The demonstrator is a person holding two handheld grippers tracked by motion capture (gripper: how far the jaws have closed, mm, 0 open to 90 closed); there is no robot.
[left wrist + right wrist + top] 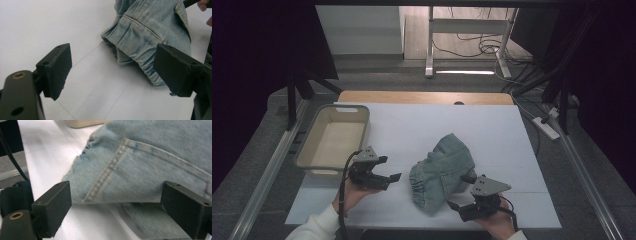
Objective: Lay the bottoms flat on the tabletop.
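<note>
Jeans (439, 172) crumpled on table (412, 127) | left claw (388, 169) open beside them | right claw (115, 207) open at denim edge

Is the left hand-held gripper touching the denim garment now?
Apart. In the left gripper view the open left hand-held gripper has bare white table surface between its jaws, and the denim garment lies beyond them.

Lab: dark-curtained rig, floor cables (472, 47), desk frame (430, 45).
</note>
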